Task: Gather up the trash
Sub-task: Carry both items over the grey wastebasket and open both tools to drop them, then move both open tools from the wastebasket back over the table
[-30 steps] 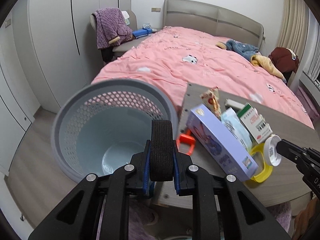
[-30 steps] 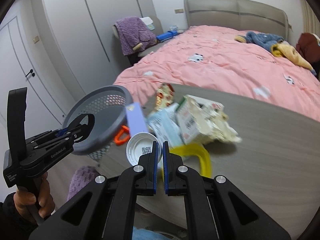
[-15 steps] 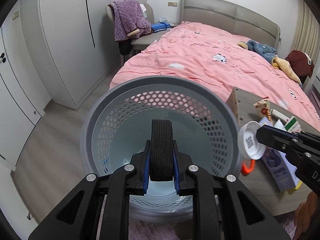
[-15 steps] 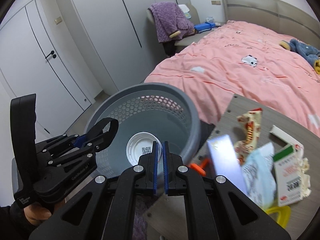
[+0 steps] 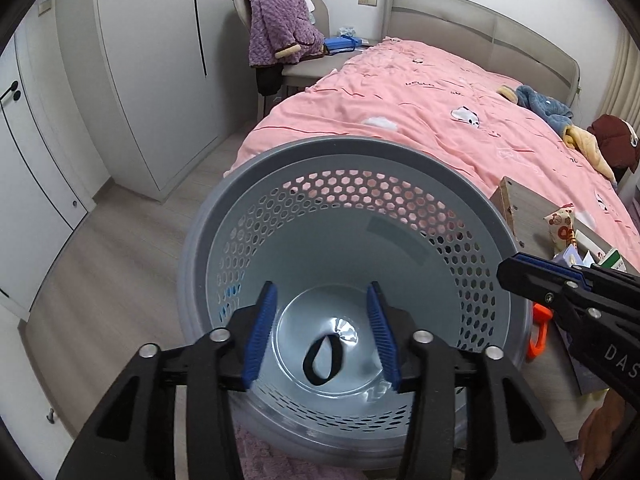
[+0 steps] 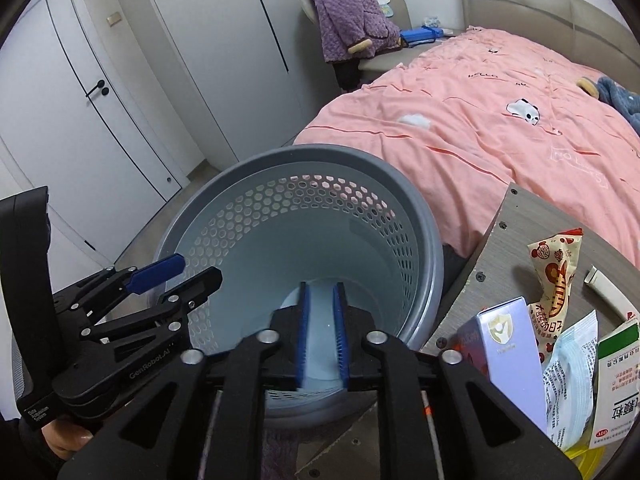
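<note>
A grey perforated basket [image 5: 472, 184] [image 6: 424, 216] stands on the floor below both grippers. My left gripper [image 5: 322, 336] hangs over its mouth, jaws opening, nothing between the blue pads. A black ring [image 5: 322, 360] lies on the basket's floor under it. My right gripper [image 6: 322, 340] is also over the basket, jaws opening a little, with only the basket floor showing between them. Each gripper shows in the other's view: the right gripper [image 5: 506, 272] from the right, the left gripper [image 6: 200, 270] from the left. The white lid is not visible.
A grey table [image 6: 500, 240] beside the basket holds a snack packet [image 6: 556, 280], a purple box [image 6: 508, 344], a mask packet [image 6: 572, 368] and a green-white carton [image 6: 616, 380]. An orange object [image 5: 538, 332] sits by the basket. A pink bed [image 5: 420, 120] lies behind, wardrobes [image 5: 140, 60] to the left.
Both grippers moved from the table to over the basket. The left one let go of the black ring, now on the basket floor. The white lid has left the right jaws.
</note>
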Demonstrator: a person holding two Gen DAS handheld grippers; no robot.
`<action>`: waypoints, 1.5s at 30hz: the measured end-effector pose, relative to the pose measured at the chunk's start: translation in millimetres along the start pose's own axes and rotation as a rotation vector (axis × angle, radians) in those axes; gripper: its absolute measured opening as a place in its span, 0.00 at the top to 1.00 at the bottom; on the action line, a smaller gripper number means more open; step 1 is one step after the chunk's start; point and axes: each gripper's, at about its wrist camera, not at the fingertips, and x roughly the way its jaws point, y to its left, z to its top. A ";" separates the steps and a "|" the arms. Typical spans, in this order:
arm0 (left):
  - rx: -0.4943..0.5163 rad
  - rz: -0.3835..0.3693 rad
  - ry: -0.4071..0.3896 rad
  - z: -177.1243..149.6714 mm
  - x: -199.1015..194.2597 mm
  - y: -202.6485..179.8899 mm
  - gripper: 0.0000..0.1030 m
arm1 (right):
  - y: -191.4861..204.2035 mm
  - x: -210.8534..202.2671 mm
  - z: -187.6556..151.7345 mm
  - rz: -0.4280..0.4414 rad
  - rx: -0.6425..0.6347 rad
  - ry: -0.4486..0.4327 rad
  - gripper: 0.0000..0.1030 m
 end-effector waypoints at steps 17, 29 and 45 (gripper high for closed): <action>-0.012 0.049 -0.014 -8.3 -16.6 4.3 0.40 | 1.5 -12.5 -3.9 -0.009 -0.003 -0.033 0.70; -0.023 0.071 -0.028 -13.7 -32.0 2.1 0.35 | -0.3 -27.6 -10.9 -0.005 0.003 -0.060 0.64; -0.003 0.057 -0.050 -26.3 -54.8 -15.2 0.33 | -9.0 -54.4 -27.6 -0.015 0.025 -0.099 0.53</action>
